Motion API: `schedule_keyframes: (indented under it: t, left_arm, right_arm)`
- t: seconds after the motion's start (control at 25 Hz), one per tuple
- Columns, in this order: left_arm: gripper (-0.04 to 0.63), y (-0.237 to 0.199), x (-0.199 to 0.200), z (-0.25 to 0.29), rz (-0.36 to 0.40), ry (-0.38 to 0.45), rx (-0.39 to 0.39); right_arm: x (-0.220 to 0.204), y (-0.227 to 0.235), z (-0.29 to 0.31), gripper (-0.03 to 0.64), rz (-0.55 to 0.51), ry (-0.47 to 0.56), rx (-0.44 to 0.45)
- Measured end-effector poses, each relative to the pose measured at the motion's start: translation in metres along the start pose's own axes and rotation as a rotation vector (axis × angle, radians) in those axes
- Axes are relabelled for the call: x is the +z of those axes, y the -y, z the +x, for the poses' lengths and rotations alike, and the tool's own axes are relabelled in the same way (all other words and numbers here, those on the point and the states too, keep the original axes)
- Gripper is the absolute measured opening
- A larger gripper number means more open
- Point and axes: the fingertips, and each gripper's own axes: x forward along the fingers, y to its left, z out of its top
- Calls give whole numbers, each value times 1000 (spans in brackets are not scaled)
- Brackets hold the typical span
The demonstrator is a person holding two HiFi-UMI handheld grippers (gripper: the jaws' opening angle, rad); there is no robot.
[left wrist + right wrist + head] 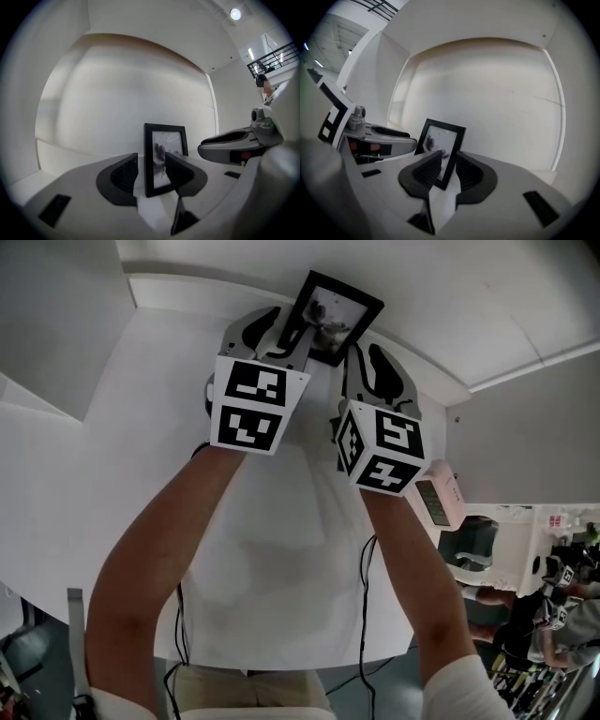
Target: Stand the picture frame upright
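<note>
A black picture frame (333,313) stands upright at the far side of the white table (281,549), close to the wall, its picture facing me. My left gripper (286,329) points at the frame's left border (149,159). Its jaws stand apart on either side of that border, and a strip of table shows beside the left pad (125,174). My right gripper (364,352) points at the frame's right border (454,150). The jaws there leave only a narrow gap, with the frame (440,136) just beyond the tips. Neither pair presses on the frame.
A white wall (131,93) rises right behind the frame. A pink device with a small display (439,498) sits at the table's right edge. Cables (366,615) hang over the near edge. People and equipment (548,615) are on the floor at the lower right.
</note>
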Motion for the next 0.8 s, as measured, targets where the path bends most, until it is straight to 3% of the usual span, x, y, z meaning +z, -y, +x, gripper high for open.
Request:
schedule_keyframes:
  t: [0.16, 0.36, 0.52, 0.8]
  left_arm:
    - [166, -6, 1, -27, -15, -3, 0]
    - [18, -5, -5, -69, 9, -68, -43]
    - [17, -5, 8, -105, -15, -83, -78]
    - [18, -3, 52, -180, -25, -32, -131]
  right_arm:
    - [-5, -13, -22, 38, 10, -29, -6]
    - [-7, -38, -57, 9, 56, -67, 24]
    - [4, -54, -94, 9, 116, -75, 34]
    - [29, -78, -160, 9, 205, -78, -4]
